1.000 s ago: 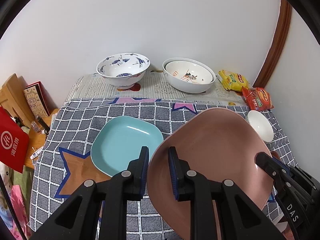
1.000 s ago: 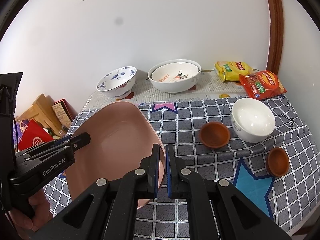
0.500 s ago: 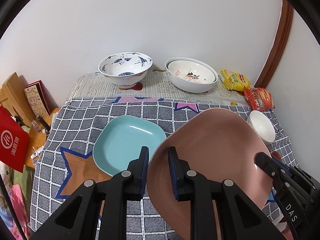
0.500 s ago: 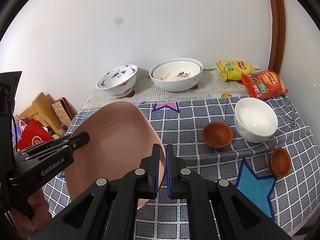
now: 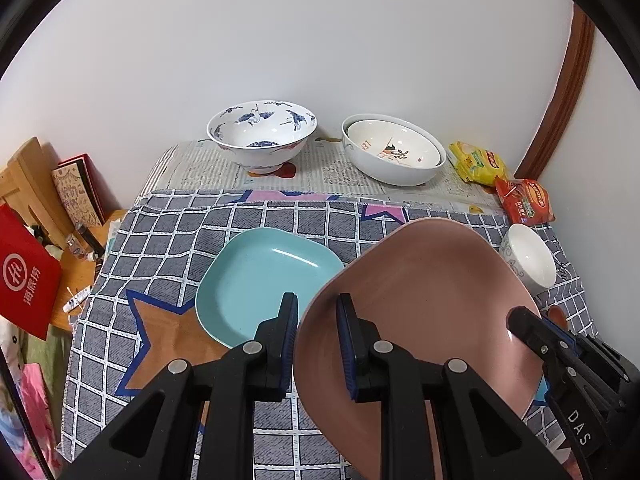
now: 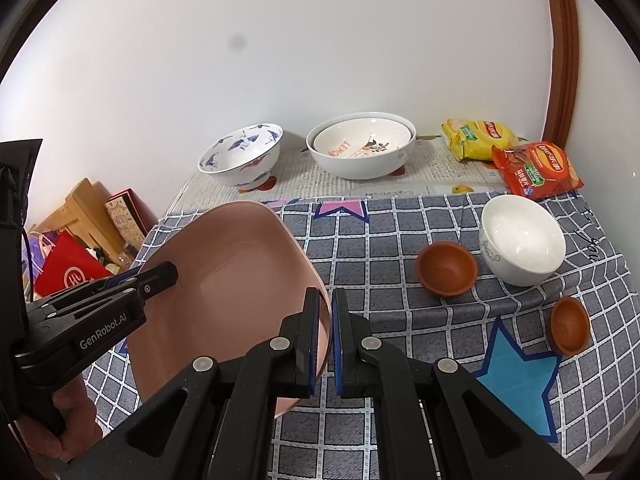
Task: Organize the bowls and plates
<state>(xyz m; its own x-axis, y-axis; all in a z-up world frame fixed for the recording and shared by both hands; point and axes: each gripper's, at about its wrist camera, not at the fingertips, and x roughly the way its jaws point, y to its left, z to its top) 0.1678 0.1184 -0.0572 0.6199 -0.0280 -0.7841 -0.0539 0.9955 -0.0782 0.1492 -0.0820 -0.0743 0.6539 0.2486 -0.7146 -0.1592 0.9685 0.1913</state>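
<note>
Left tongs [image 5: 317, 340] clamp the near-left rim of the pink plate [image 5: 420, 300]; right tongs [image 6: 326, 336] pinch its opposite rim, pads closed on it. Plate held tilted above the desk [image 6: 400, 240], between both tongs. Whether its lower edge touches the cloth is unclear, hidden by the tongs. Teal plate [image 5: 260, 280] lies flat on the checked cloth just left of the pink one. White bowl [image 6: 522, 240] and two brown cups [image 6: 446, 266] [image 6: 570, 324] stand to the right. Blue-patterned bowl [image 5: 262, 132] and nested white bowls [image 5: 394, 150] sit at the back by the wall
</note>
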